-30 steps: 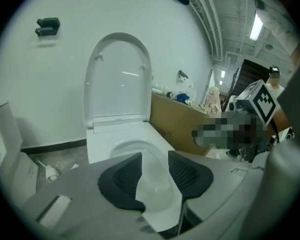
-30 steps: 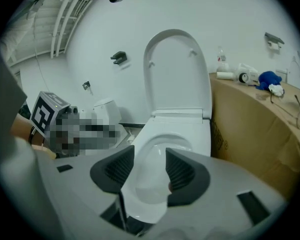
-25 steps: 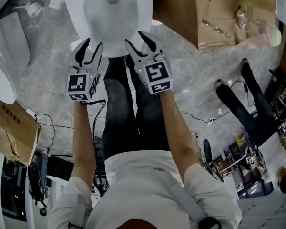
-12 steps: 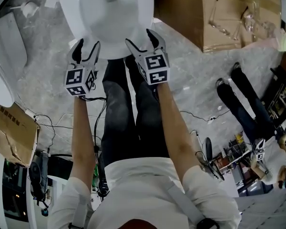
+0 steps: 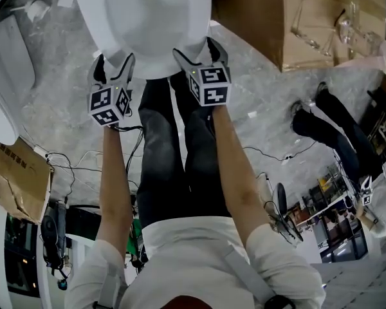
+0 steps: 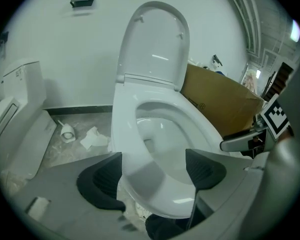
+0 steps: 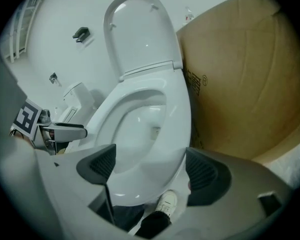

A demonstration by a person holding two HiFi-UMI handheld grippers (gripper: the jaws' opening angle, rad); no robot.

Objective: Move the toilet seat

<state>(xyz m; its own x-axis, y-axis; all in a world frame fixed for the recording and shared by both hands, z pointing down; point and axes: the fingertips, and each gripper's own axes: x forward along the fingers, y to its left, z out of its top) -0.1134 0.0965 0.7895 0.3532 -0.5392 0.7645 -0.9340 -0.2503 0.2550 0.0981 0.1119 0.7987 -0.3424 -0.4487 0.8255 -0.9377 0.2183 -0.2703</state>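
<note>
Two grippers at upper centre, left gripper [image 5: 114,62] and right gripper [image 5: 194,49], jaws being opened, released astride the toilet seat [image 5: 199,11] front rim, lid [image 6: 155,39] raised.

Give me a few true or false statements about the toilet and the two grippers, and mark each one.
1. The toilet lid stands raised. True.
2. The left gripper and right gripper are clamped shut on the front rim. False: their jaws are opening, with the front rim between them, not pressed.
3. A cardboard box stands beside the toilet. True.
4. The left gripper holds crumpled paper. False: the paper lies on the floor.
</note>
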